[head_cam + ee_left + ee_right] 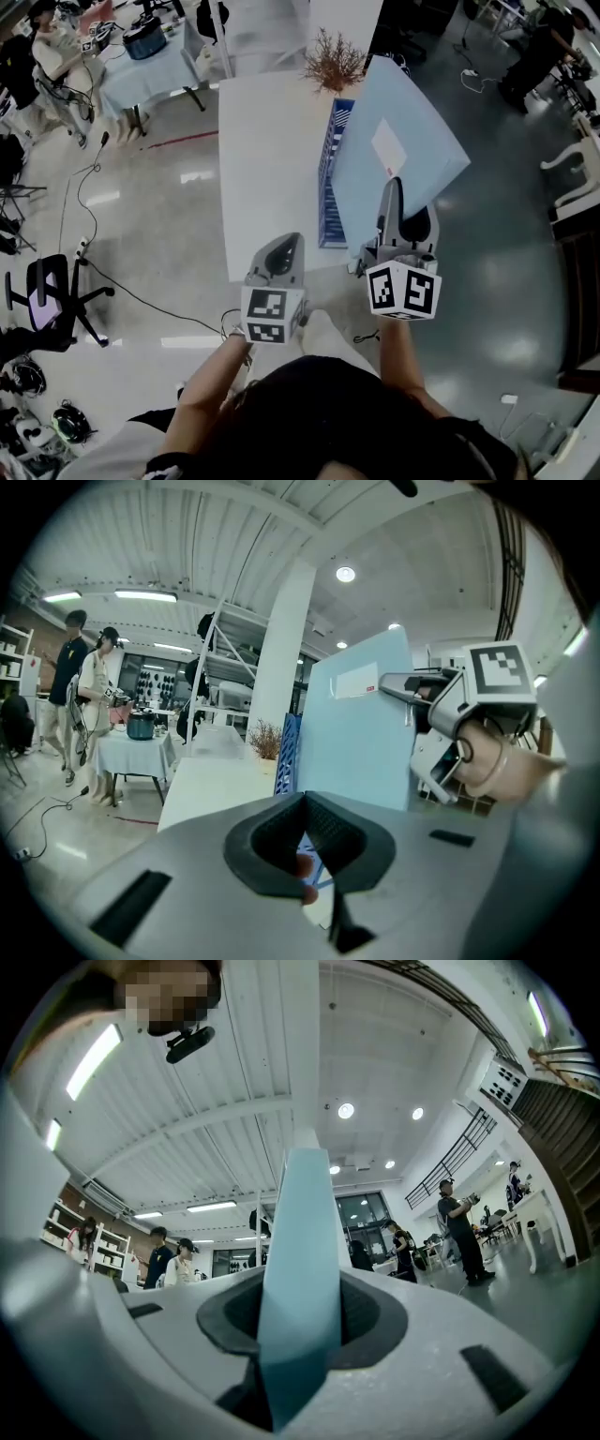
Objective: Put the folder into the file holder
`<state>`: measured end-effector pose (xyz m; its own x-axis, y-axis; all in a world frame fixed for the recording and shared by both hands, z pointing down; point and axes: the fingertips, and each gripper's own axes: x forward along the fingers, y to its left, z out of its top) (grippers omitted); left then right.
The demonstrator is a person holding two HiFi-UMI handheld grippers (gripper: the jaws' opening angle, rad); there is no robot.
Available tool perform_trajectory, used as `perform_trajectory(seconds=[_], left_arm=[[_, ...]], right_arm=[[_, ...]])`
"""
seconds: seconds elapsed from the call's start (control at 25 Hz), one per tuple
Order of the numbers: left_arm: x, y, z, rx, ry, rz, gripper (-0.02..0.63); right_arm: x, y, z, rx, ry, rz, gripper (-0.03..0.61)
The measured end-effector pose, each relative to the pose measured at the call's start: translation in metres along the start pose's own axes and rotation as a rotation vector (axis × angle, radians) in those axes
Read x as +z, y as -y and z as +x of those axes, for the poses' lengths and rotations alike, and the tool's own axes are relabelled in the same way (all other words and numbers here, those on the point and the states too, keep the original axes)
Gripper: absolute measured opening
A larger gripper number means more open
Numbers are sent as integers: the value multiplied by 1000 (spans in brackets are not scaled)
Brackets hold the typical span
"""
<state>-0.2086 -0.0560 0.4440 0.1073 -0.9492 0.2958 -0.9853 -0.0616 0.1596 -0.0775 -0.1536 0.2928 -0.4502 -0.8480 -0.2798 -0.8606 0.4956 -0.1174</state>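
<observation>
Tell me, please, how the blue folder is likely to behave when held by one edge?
Probably stiff: the folder stands flat from the right gripper pinching its edge, without visible droop. Likely light, though its broad face might twist in such a narrow grip.

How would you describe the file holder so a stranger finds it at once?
Find the white table on the floor. Along its right edge stands the file holder: dark blue and slatted, unlike the plain pale blue folder beside it.

label [388, 147] on folder [364, 199] perhaps blank, nothing legible
</observation>
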Motion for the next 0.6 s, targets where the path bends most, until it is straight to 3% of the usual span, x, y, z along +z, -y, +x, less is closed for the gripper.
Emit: perform_trajectory(seconds=[0.6], left_arm=[[-1, -21, 15, 63, 9, -13, 5]], right_arm=[[-23, -7, 29, 0, -18, -23, 140]])
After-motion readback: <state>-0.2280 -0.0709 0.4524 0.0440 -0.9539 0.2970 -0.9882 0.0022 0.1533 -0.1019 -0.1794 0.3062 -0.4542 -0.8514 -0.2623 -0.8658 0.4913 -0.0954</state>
